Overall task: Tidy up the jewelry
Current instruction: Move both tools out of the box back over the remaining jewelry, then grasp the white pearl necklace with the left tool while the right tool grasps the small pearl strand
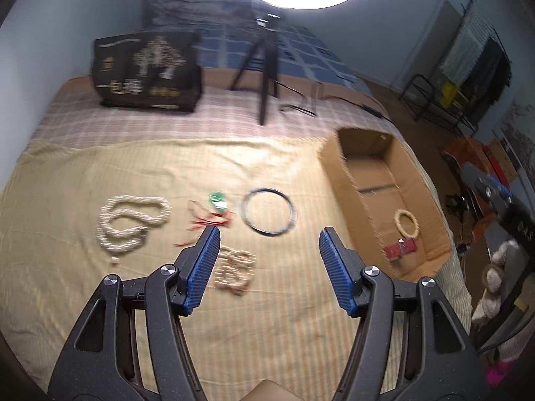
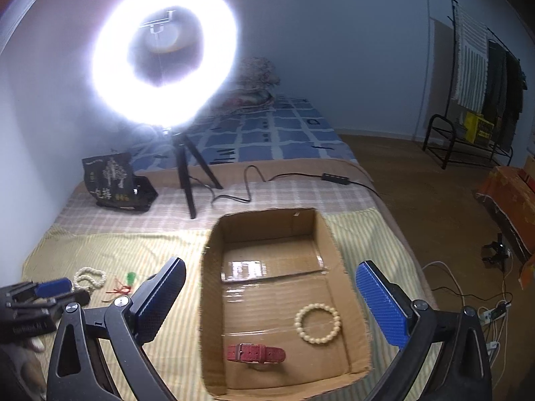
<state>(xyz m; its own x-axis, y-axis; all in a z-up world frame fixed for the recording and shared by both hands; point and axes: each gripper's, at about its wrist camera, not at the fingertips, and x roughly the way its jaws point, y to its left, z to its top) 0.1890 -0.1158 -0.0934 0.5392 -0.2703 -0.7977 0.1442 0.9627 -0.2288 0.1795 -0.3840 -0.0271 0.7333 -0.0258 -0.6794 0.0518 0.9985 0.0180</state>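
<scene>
While both grippers hang spread with nothing between their pads, the jewelry lies partly sorted around the cardboard box (image 1: pixel 337 180). Furthest left of the box sits a coiled pearl necklace (image 1: pixel 132 222), then a red-corded green pendant (image 1: pixel 217 202), a wooden bead bracelet (image 1: pixel 234 269) just beside the left gripper (image 1: pixel 269 245), and a dark bangle (image 1: pixel 269 210) nearest the box. Inside the box, under the released right gripper (image 2: pixel 271 280), rest a red watch (image 2: pixel 255 352) and a pearl bracelet (image 2: pixel 317 323)

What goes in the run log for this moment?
left gripper open, empty | right gripper open above cardboard box | boxed: cream bead bracelet, red watch strap
</scene>
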